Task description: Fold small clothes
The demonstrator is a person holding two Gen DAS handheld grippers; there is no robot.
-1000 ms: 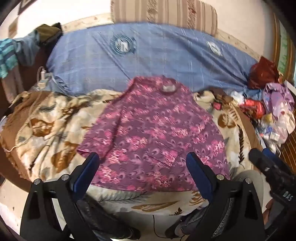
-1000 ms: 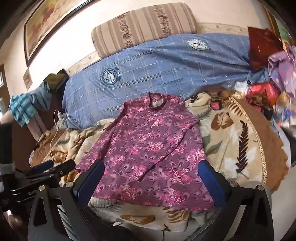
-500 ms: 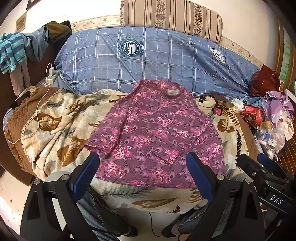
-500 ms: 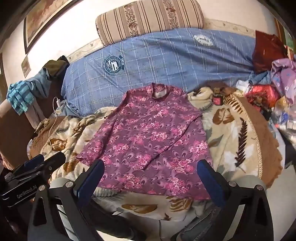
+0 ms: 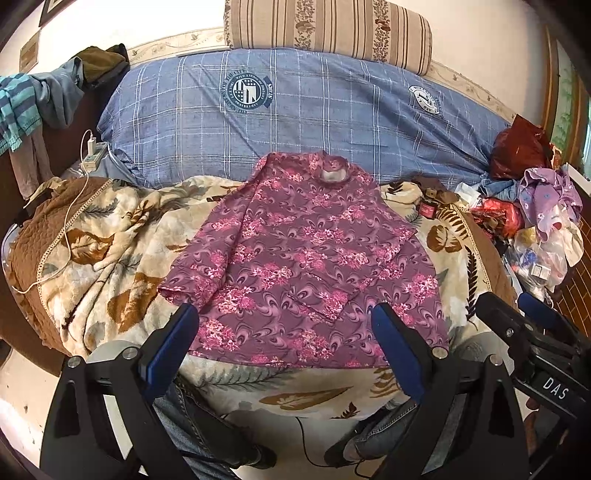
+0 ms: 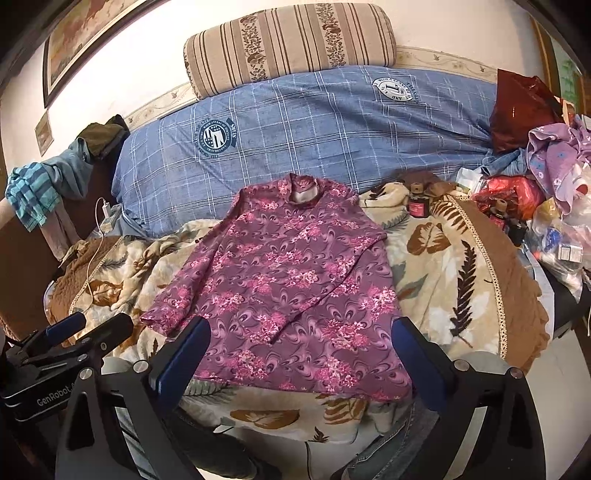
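A purple top with pink flowers [image 5: 303,258] lies flat on a beige leaf-print blanket [image 5: 110,258], collar toward the far side. Its right sleeve is folded in over the body; its left sleeve lies spread. It also shows in the right wrist view [image 6: 288,280]. My left gripper [image 5: 284,343] is open and empty, held back above the top's near hem. My right gripper [image 6: 301,350] is open and empty, also above the near hem. The right gripper shows at the right of the left view [image 5: 524,332], and the left gripper at the left of the right view [image 6: 74,332].
A blue checked bedcover [image 5: 295,122] and striped bolster [image 5: 328,33] lie behind. Small dark bottles [image 6: 417,203] stand on the blanket right of the top. A pile of clothes and bags [image 5: 535,214] sits at far right. A charger cable [image 5: 70,221] crosses the blanket at left.
Both grippers have drawn back and up from the top, so more of the bed and wall shows. The top has not moved. Both stay open.
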